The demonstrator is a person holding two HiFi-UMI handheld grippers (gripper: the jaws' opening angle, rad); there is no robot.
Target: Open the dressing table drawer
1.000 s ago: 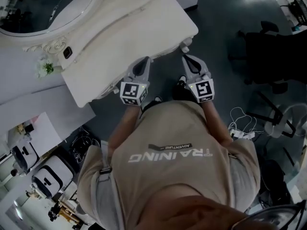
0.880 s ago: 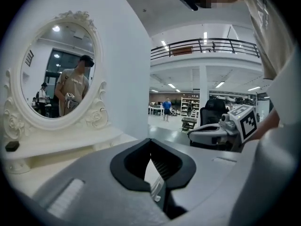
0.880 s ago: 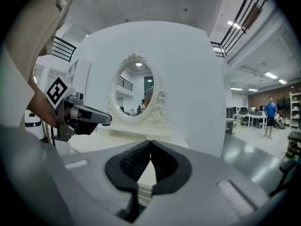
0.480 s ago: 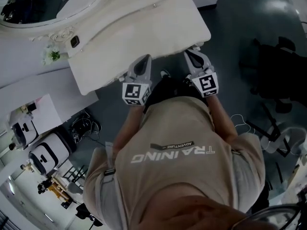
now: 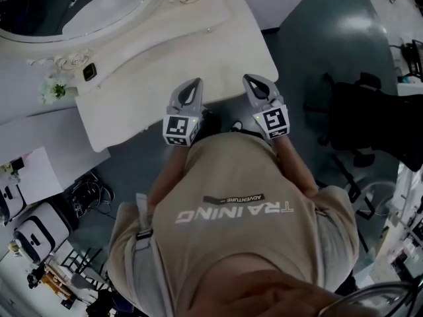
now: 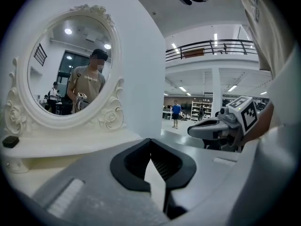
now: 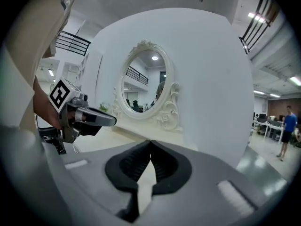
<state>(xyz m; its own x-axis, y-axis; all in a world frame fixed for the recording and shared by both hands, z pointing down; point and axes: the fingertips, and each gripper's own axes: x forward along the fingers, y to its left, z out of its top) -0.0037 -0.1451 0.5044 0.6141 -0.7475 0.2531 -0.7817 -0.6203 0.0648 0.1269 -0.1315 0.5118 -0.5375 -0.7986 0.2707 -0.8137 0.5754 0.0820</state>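
Both arms are reaching forward side by side; the left gripper (image 5: 192, 86) and right gripper (image 5: 253, 84) are pointing slightly downward, jaws closed together, holding nothing.

Drawer apparently hidden beneath tabletop (image 5: 172, 51); mirror (image 5: 66, 2) cut by top edge; small dark item (image 5: 88, 72) indistinct.

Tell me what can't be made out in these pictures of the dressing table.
- Drawer: not shown in any view. In the head view the table top covers its front from above, and both gripper views look across that top.
- Small dark object near the mirror: too small to identify in any view.
- The mirror itself: cut off by the head view's top edge.
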